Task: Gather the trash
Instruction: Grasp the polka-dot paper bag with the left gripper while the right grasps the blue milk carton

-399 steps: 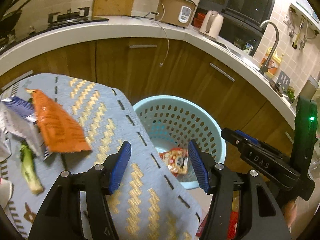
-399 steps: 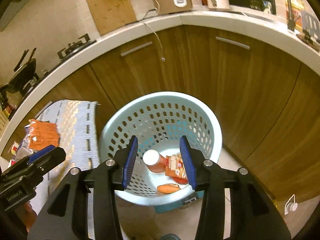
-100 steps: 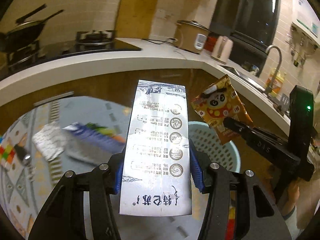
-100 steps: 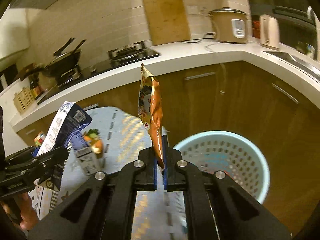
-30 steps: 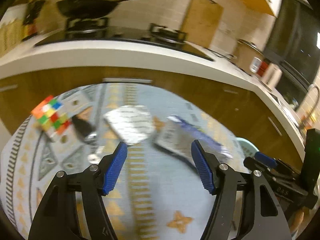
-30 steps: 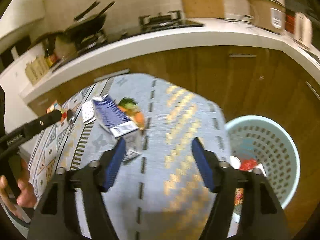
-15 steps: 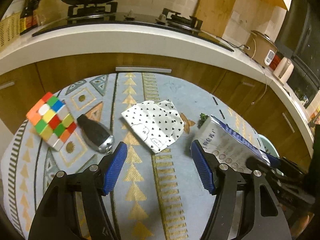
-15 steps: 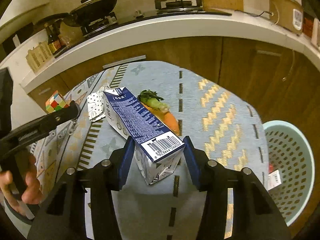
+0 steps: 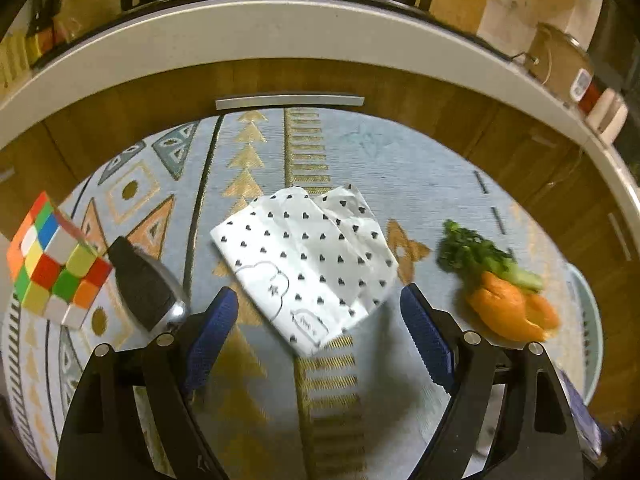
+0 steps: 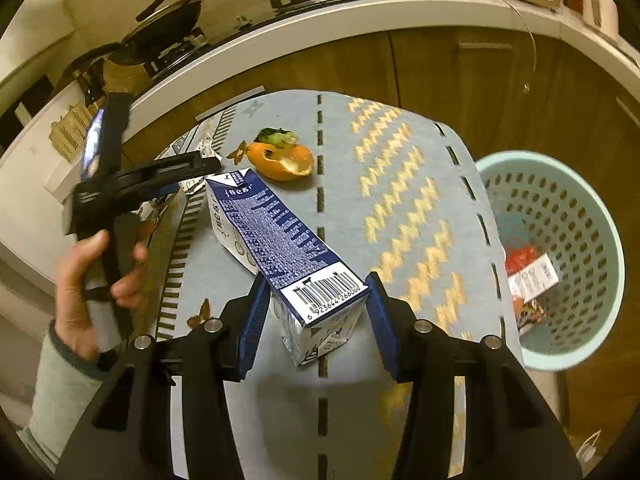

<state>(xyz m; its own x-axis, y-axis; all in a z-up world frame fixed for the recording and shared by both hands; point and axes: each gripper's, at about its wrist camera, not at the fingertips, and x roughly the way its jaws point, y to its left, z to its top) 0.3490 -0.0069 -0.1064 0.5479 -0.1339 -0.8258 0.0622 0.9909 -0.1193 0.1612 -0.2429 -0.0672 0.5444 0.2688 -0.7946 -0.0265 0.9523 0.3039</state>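
- Straddling the barcode end of the blue-and-white carton (image 10: 280,240), the right gripper (image 10: 316,316) points down and forward over the blue patterned mat (image 10: 400,240); its 2 blue pads sit just beside the carton's sides, and contact cannot be confirmed.
- The carton lies on its side on the mat, long axis running away from the right gripper.
- The left gripper (image 9: 320,332) tilts down toward the mat with its fingers spread wide, holding nothing; the near corner of the heart-print paper wrapper (image 9: 308,264) lies between them.
- The person's left hand (image 10: 92,280) wraps the left gripper's handle.
- An orange peel (image 9: 508,308) with green stalks (image 9: 480,256) lies right of the wrapper.
- A colour cube (image 9: 52,268) and a black key fob (image 9: 144,284) lie at the left.
- The teal perforated basket (image 10: 600,220) stands off the mat's right edge, holding discarded packets.
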